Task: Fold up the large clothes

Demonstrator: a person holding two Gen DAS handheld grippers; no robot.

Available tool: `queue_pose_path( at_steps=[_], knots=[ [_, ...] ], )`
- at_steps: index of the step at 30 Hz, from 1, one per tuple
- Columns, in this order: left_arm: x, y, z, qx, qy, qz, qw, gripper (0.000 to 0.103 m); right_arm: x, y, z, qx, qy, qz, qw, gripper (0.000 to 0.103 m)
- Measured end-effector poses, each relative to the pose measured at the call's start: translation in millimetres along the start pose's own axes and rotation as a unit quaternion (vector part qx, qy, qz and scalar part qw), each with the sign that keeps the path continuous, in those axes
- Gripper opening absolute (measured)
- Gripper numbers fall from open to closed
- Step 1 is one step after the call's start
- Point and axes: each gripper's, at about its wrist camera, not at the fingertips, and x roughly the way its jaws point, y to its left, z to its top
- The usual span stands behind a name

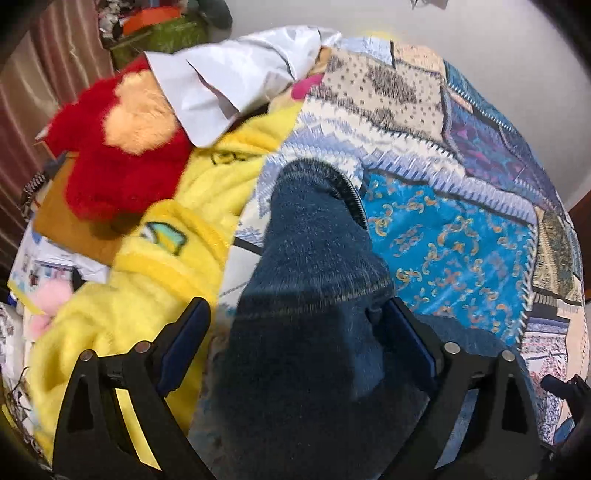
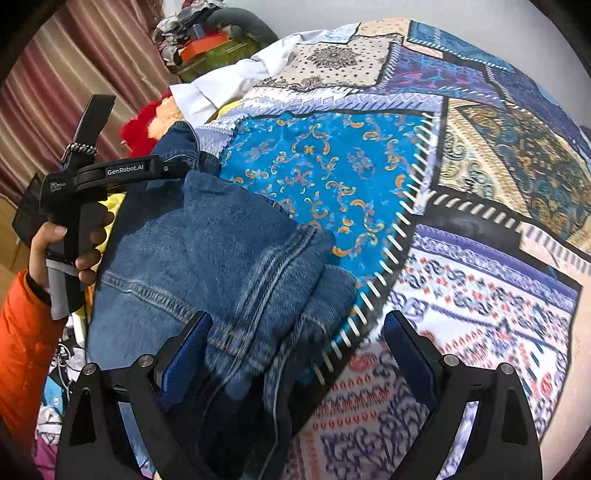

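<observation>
On the patchwork bedspread (image 2: 480,155), the blue denim garment (image 2: 207,251) should be flattened before folding, as both the left gripper (image 1: 295,343) and right gripper (image 2: 295,350) are held wide.

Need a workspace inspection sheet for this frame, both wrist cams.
Surface: patchwork-print bedspread, blue, cream and purple panels.
Job's things: blue denim garment, partly folded, on bedspread.
Clutter: yellow fleece garment, red plush toy, white shirt alongside.
Grippers: left gripper open, denim between jaws; right gripper open over denim edge.
Cables: nothing seen.
Surroundings: striped curtain, white wall.
</observation>
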Motion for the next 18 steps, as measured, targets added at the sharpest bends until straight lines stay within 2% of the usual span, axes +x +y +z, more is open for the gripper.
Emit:
queue_pose_path(
  at_steps=[2, 5, 8, 12, 13, 15, 18],
  knots=[
    [-26.9, -3.6, -5.4, 0.018, -0.016, 0.004, 0.9997, 0.092, -18.0, 7.1, -1.6, -0.008, -0.018, -0.013, 1.000, 0.093],
    [-85.6, -6.1, -19.3, 0.038, -0.062, -0.008, 0.9973, 0.092, -55.4, 20.4, -4.0, -0.020, -0.059, -0.021, 0.998, 0.093],
    [-154.2, -6.8, -38.1, 0.056, -0.122, -0.019, 0.9907, 0.092, -111.7, 36.9, -8.0, -0.022, -0.130, -0.014, 0.991, 0.093],
    [-243.1, -9.3, -70.5, 0.068, -0.208, -0.034, 0.9751, 0.092, -187.9, 60.2, -18.7, -0.017, -0.228, -0.001, 0.973, 0.093],
    [-269.3, -10.2, -82.3, 0.069, -0.237, -0.035, 0.9685, 0.092, -201.2, 65.0, -18.7, -0.018, -0.244, 0.001, 0.970, 0.093],
    [-302.3, -11.1, -99.6, 0.068, -0.272, -0.040, 0.9591, 0.092, -234.9, 80.5, -29.1, -0.021, -0.287, 0.005, 0.958, 0.093],
    [-355.2, -15.8, -135.7, 0.065, -0.331, -0.050, 0.9399, 0.092, -280.8, 104.8, -48.8, -0.030, -0.343, 0.011, 0.939, 0.093]
  ],
)
